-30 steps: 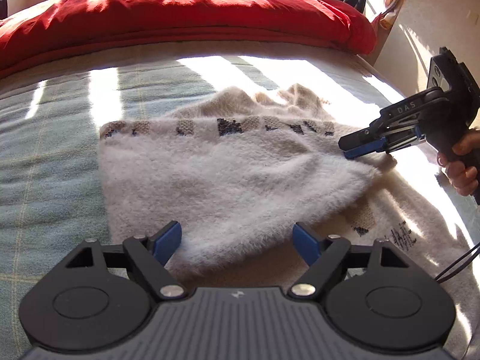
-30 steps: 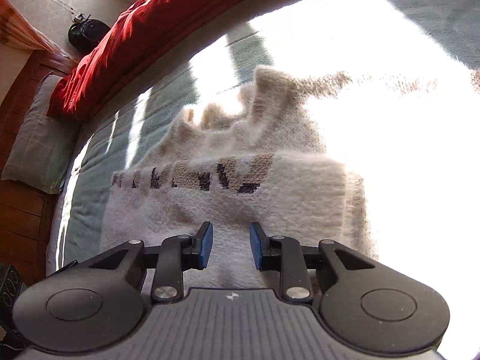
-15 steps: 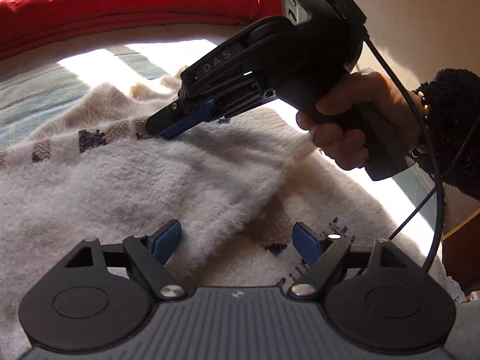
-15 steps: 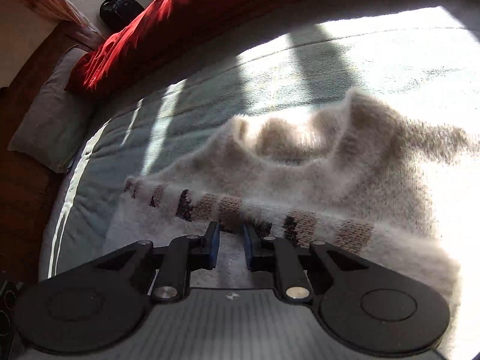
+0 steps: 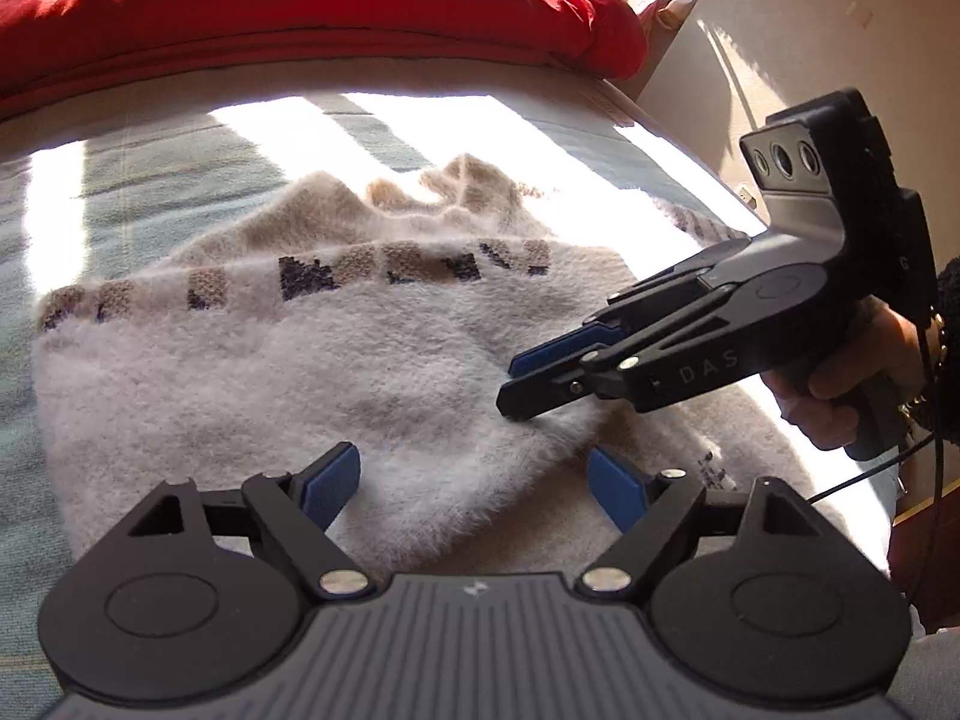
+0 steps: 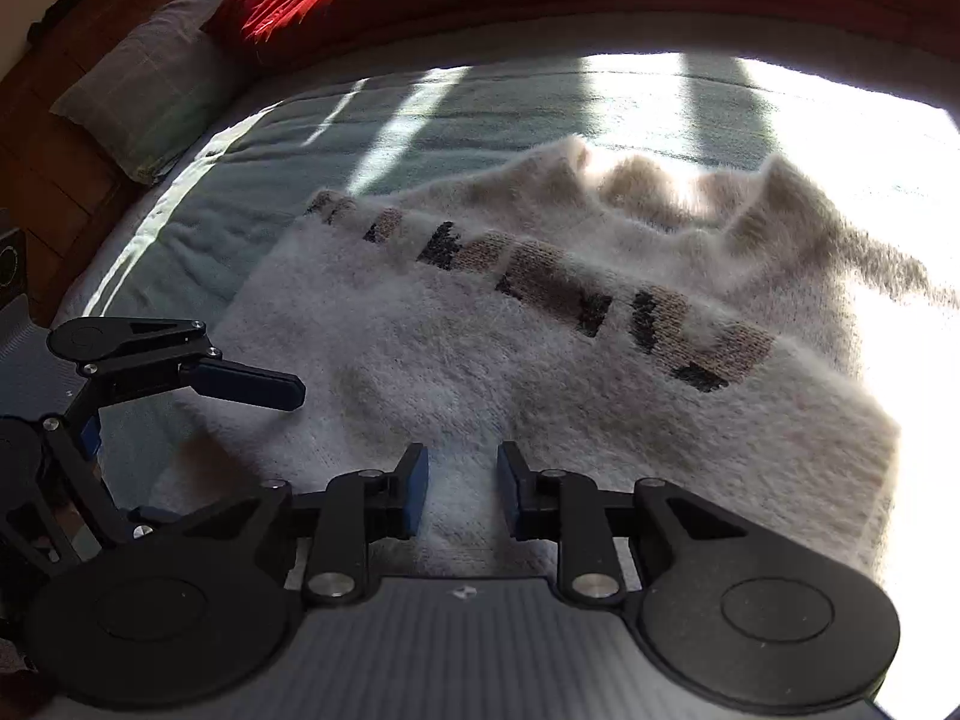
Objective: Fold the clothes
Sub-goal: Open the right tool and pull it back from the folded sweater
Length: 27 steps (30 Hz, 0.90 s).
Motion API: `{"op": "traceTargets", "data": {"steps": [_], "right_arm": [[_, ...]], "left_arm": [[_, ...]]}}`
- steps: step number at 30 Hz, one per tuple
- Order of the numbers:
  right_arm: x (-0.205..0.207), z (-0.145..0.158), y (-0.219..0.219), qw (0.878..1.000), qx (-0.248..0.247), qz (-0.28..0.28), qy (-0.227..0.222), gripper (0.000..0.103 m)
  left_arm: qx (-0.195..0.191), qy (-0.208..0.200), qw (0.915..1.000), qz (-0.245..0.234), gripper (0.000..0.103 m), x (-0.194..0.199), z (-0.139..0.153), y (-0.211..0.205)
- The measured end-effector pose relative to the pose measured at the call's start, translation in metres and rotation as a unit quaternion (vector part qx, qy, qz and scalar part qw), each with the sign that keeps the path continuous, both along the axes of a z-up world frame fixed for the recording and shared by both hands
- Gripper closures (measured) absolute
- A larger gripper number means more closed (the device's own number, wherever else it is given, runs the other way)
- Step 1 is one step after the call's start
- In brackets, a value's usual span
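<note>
Sweater lies partly folded on the bed, both grippers hovering over it.

The sweater (image 5: pixel 288 372) is doubled over; left gripper (image 5: pixel 474 480) spread wide, right gripper (image 6: pixel 462 495) parted, empty, tips low, probably to smooth.

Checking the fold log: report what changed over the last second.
The right gripper swung out to the sweater's patterned band, jaws nearly shut, then drew back to the near right edge, where its jaws now stand open on nothing. The left gripper stayed open over the near hem; the sweater lies folded much as before.
</note>
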State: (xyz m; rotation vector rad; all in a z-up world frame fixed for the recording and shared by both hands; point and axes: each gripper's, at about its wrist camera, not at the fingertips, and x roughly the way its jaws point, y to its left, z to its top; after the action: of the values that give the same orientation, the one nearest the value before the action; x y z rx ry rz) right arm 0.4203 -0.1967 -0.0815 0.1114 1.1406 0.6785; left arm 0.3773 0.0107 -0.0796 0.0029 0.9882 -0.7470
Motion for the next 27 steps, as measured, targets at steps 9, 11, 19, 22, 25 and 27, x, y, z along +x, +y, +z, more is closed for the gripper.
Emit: {"op": "traceTargets", "data": {"steps": [9, 11, 19, 22, 25, 27], "right_arm": [[-0.020, 0.026, -0.036, 0.994, -0.003, -0.103, -0.024, 0.058], [-0.018, 0.018, -0.039, 0.992, -0.028, -0.123, 0.003, 0.058], [-0.064, 0.033, -0.063, 0.983, 0.001, -0.182, 0.022, 0.052], [-0.078, 0.031, -0.065, 0.980, 0.001, -0.195, 0.035, 0.051], [-0.090, 0.029, -0.062, 0.978, -0.021, -0.204, 0.028, 0.050], [-0.098, 0.027, -0.061, 0.977, -0.039, -0.209, 0.005, 0.047]], "left_arm": [[0.023, 0.000, 0.9984, 0.052, 0.020, -0.001, -0.002, 0.002], [0.052, 0.020, 0.9965, 0.063, 0.020, -0.002, -0.008, -0.003], [0.039, 0.025, 0.9935, 0.104, 0.020, -0.040, 0.018, 0.005], [0.048, 0.056, 0.9914, 0.108, 0.020, -0.051, 0.014, 0.000], [0.060, 0.075, 0.9890, 0.112, 0.020, -0.063, 0.005, -0.007], [0.068, 0.086, 0.9858, 0.127, 0.020, -0.070, -0.005, -0.009]]}}
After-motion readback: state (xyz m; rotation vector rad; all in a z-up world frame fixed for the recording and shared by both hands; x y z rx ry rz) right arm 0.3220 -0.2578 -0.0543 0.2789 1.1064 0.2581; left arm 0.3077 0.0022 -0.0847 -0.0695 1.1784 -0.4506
